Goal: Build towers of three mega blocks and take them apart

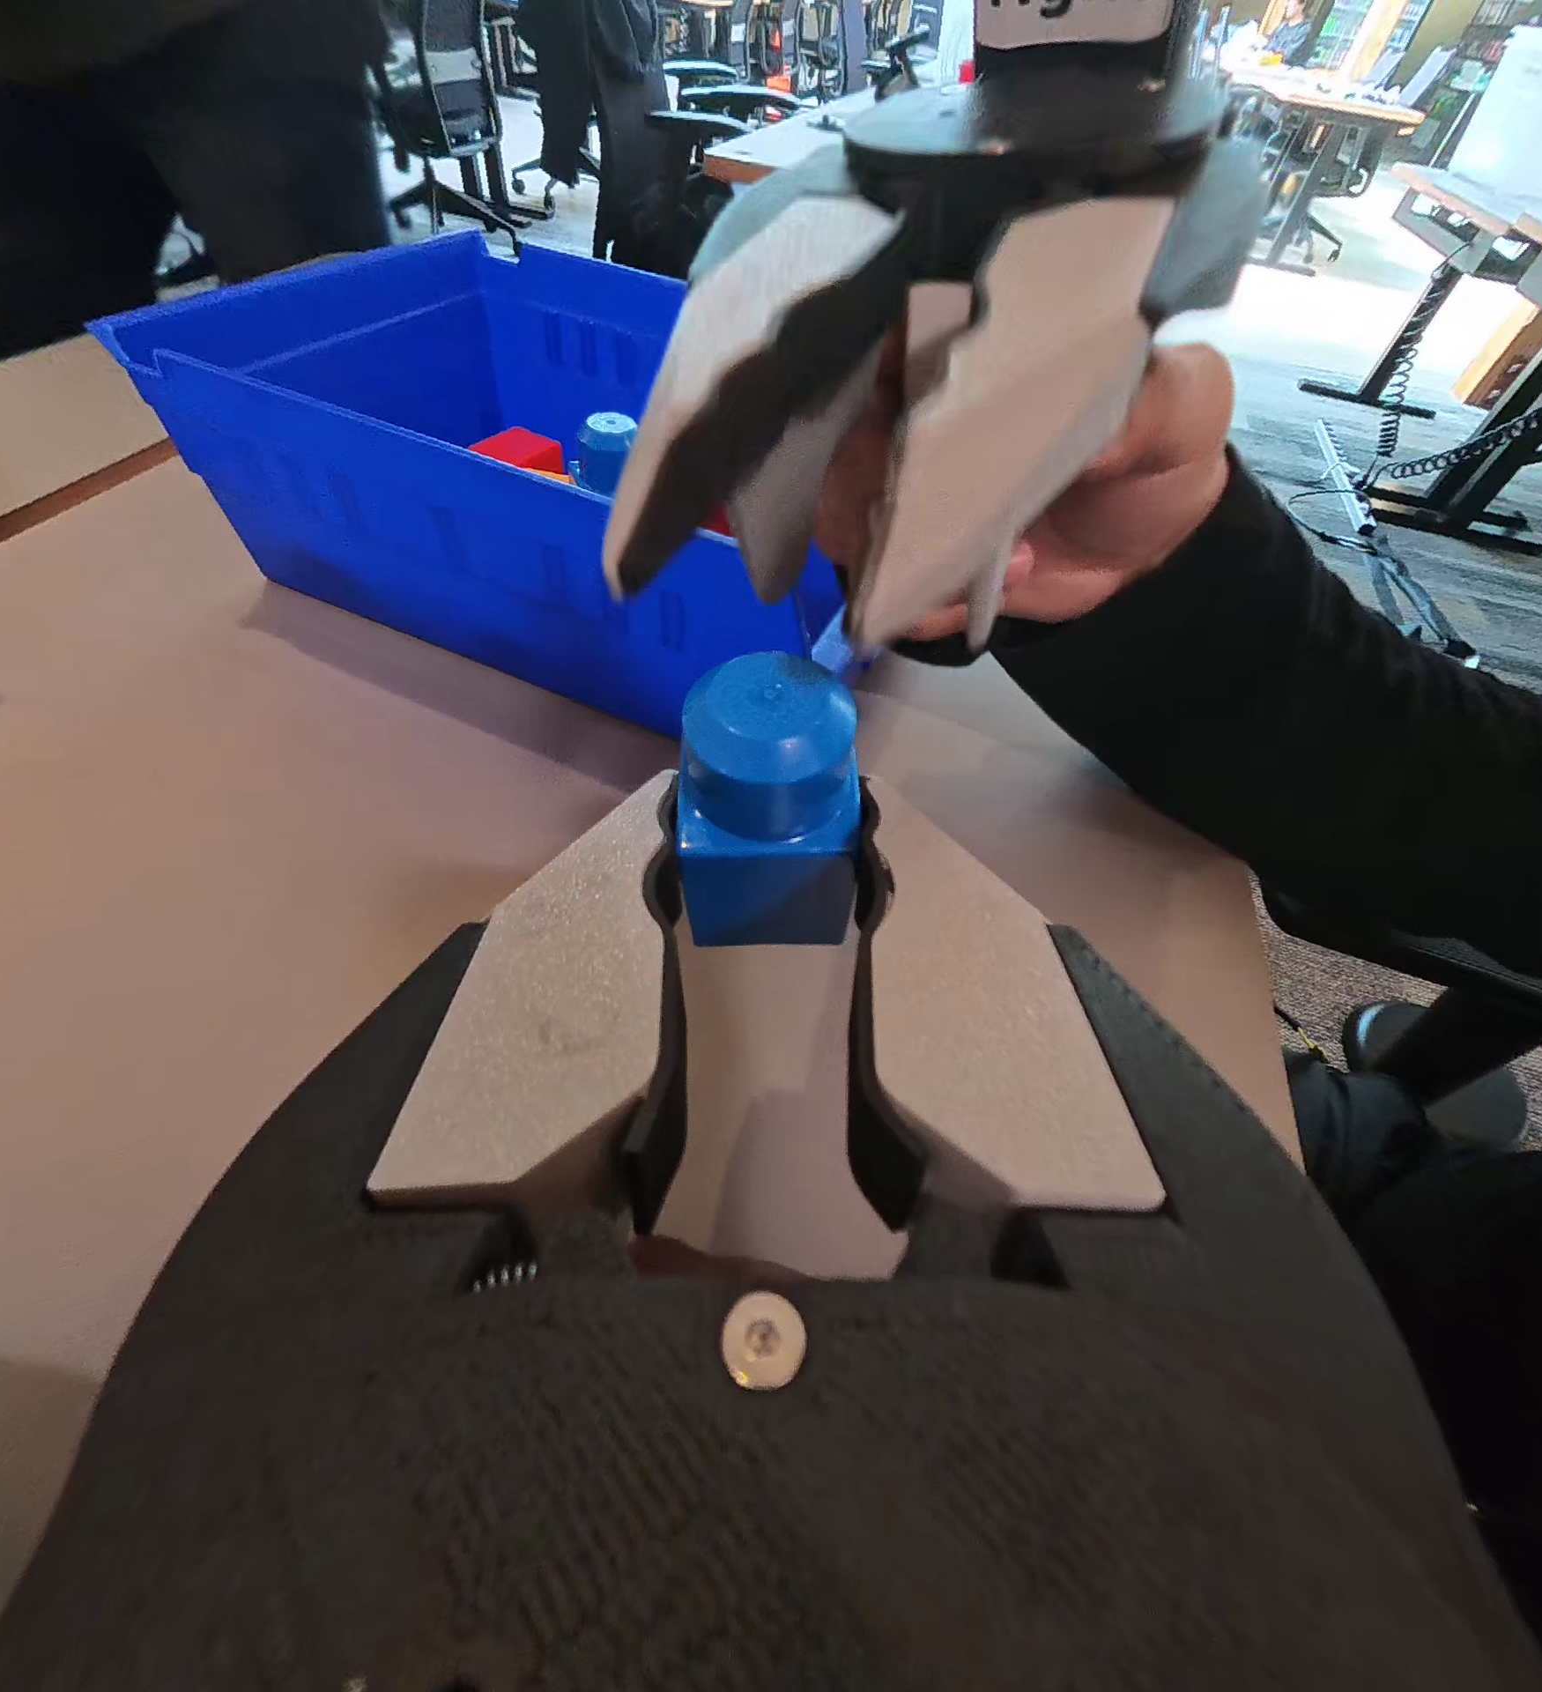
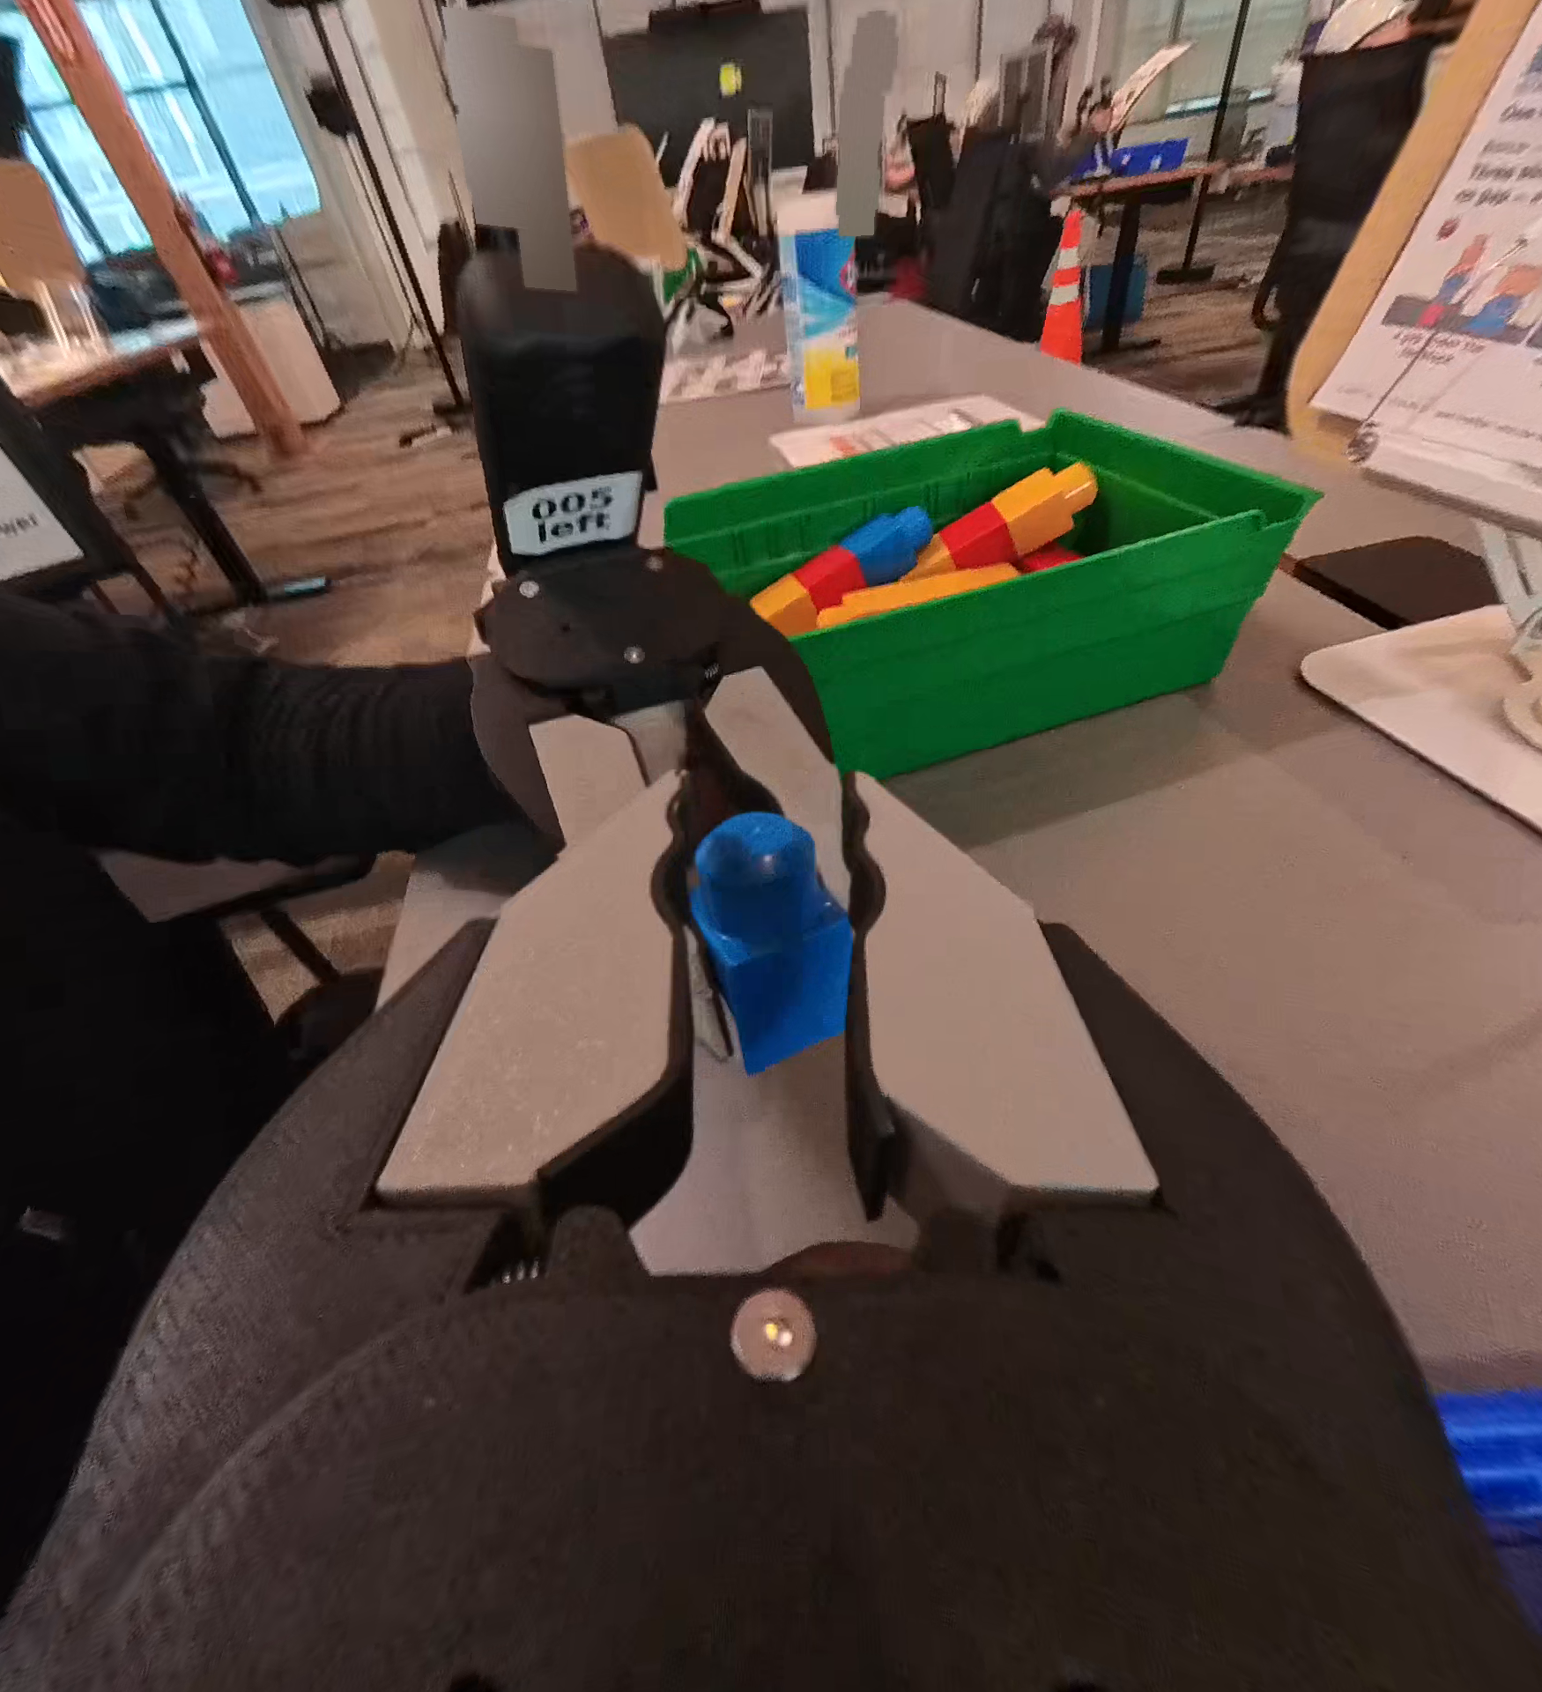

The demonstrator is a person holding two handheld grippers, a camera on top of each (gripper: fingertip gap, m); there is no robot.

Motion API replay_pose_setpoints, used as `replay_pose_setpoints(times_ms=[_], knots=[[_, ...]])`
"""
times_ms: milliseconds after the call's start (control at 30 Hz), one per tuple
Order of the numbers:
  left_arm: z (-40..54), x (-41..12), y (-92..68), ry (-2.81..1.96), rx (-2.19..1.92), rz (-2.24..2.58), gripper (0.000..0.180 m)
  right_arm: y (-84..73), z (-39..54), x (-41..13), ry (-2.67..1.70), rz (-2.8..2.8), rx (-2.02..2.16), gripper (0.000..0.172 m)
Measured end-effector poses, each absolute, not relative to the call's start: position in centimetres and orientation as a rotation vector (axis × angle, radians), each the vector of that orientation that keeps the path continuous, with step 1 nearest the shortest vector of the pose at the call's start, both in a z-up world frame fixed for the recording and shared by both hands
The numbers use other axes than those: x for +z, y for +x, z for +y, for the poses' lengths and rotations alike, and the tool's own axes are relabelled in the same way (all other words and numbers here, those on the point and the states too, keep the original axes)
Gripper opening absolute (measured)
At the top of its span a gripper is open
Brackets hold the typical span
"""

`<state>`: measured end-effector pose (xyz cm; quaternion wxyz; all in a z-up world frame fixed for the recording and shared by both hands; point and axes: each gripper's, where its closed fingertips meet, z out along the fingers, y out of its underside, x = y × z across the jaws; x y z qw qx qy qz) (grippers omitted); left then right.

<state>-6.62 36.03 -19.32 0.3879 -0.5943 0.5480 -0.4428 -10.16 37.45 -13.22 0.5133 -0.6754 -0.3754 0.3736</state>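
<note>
Left wrist view: left gripper (image 1: 767,847) clamped on a blue mega block (image 1: 763,856) above the table (image 1: 200,824); blue bin (image 1: 401,476) behind; right gripper (image 1: 749,586) above, empty.

Right wrist view: same block (image 2: 772,943) between right gripper (image 2: 763,879) jaws, grip uncertain; green bin (image 2: 1024,668) holds towers.

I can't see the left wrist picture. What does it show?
The left gripper holds a blue mega block, stud up, above a tan table. Behind is a blue bin with more blocks, and the right gripper, blurred, hangs just above the block.
</note>
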Motion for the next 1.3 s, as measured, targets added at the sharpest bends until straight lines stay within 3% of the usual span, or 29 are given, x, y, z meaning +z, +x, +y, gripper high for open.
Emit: replay_pose_setpoints(times_ms=[267, 633, 867, 1000, 1067, 1167, 1233, 1300], knots=[[35.7, -20.1, -6.6, -1.524, -1.111, 1.434, 0.034, -11.8, 37.3, -16.3, -1.719, -1.038, 0.775, 0.027], [34.4, -19.9, -6.4, -1.490, -1.188, 1.469, 0.033, -11.5, 36.2, -16.4, -1.710, -1.091, 0.837, 0.028], [37.4, -18.3, -6.8, -1.560, -1.258, 1.245, 0.041, -9.4, 39.3, -12.6, -1.597, -0.862, 0.597, 0.027], [37.7, -18.9, -7.0, -1.582, -1.220, 1.250, 0.040, 4.1, 42.2, -7.8, -1.505, -0.347, 0.124, 0.028], [37.3, -19.1, -6.8, -1.576, -1.201, 1.278, 0.039, 10.9, 43.0, -10.1, -1.651, -0.182, -0.095, 0.027], [36.9, -19.7, -6.5, -1.567, -1.147, 1.326, 0.039, 14.1, 43.9, -19.0, -2.102, -0.113, -0.029, 0.034], [36.7, -20.2, -6.4, -1.567, -1.110, 1.356, 0.039, 13.8, 43.9, -19.3, -2.129, -0.135, -0.015, 0.038], [37.0, -20.3, -6.5, -1.565, -1.083, 1.358, 0.039, 13.1, 43.4, -16.5, -1.989, -0.183, -0.014, 0.024]])
